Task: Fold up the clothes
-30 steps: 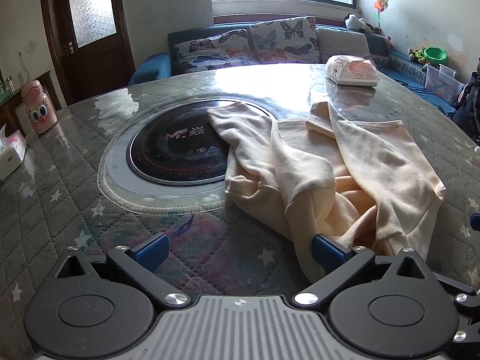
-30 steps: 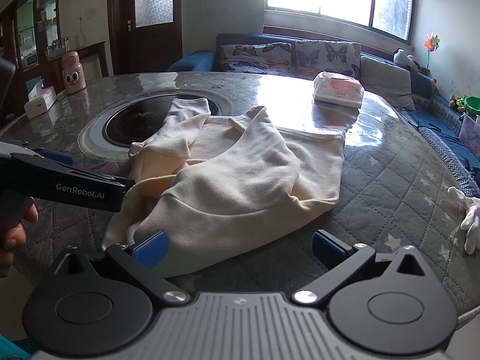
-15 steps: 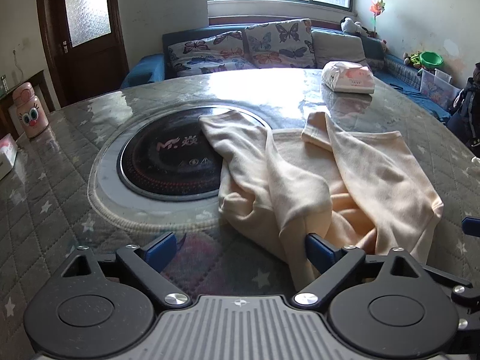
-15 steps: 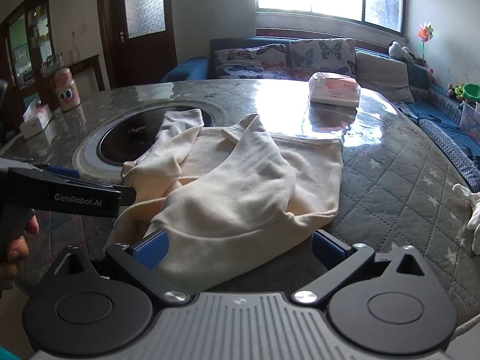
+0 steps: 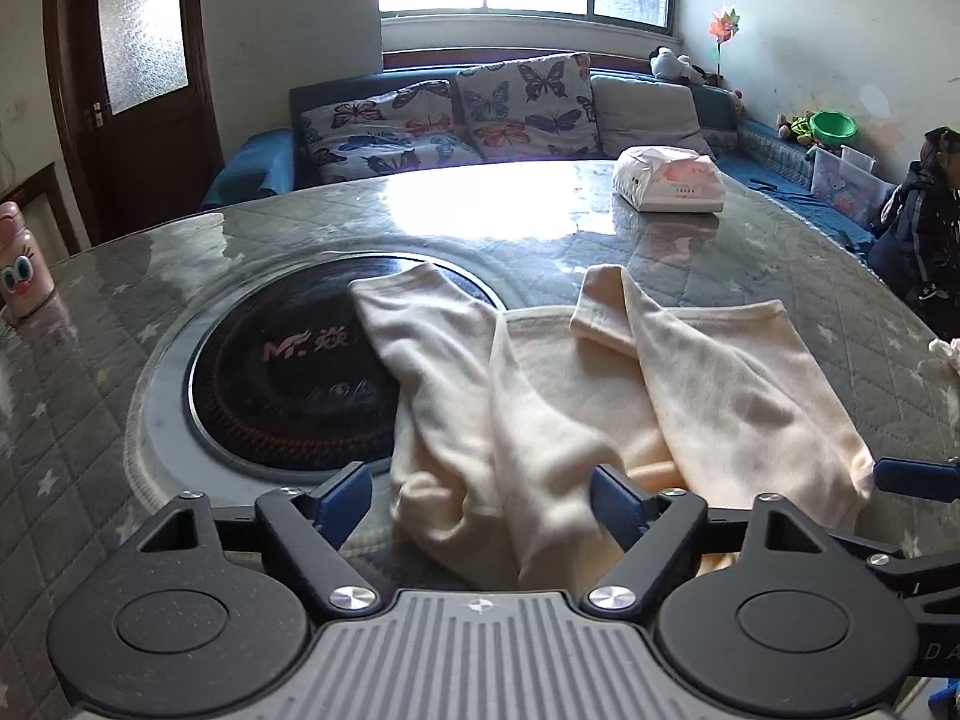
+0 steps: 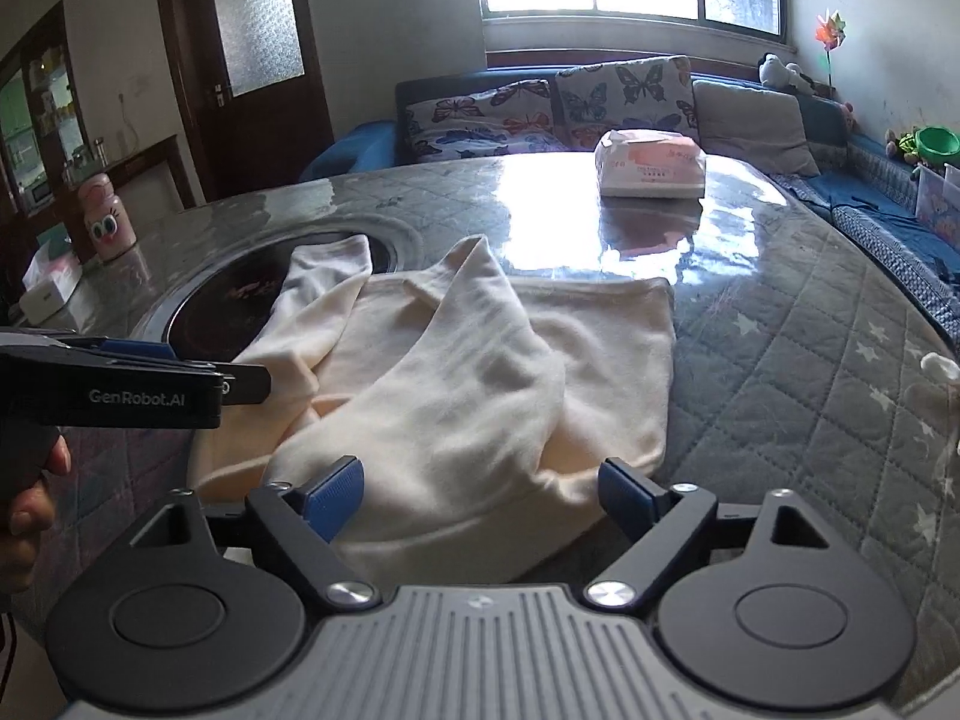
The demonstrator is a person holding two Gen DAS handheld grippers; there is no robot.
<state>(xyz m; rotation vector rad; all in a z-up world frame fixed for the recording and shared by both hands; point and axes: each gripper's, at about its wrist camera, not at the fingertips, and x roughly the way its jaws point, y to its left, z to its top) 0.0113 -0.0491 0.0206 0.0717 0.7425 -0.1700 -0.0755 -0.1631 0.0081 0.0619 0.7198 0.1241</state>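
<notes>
A cream long-sleeved top [image 5: 540, 408] lies rumpled on the round table, one sleeve stretched over the black hob disc [image 5: 288, 384], the other sleeve folded across its body. My left gripper [image 5: 480, 495] is open, its blue pads either side of the garment's near left edge. In the right wrist view the same top [image 6: 468, 384] lies spread ahead, and my right gripper [image 6: 477, 492] is open over its near hem. The left gripper [image 6: 180, 378] shows there from the side at the far left, held by a hand [image 6: 36, 492].
A tissue pack [image 5: 669, 180] sits at the table's far right. A pink cartoon bottle [image 6: 105, 228] and a white box [image 6: 51, 288] stand at the left rim. A sofa with butterfly cushions [image 5: 480, 114] lies behind. A person [image 5: 924, 228] stands at the right.
Both grippers have moved forward and lower toward the top, so its near edge now lies between each pair of pads. The garment itself has not shifted.
</notes>
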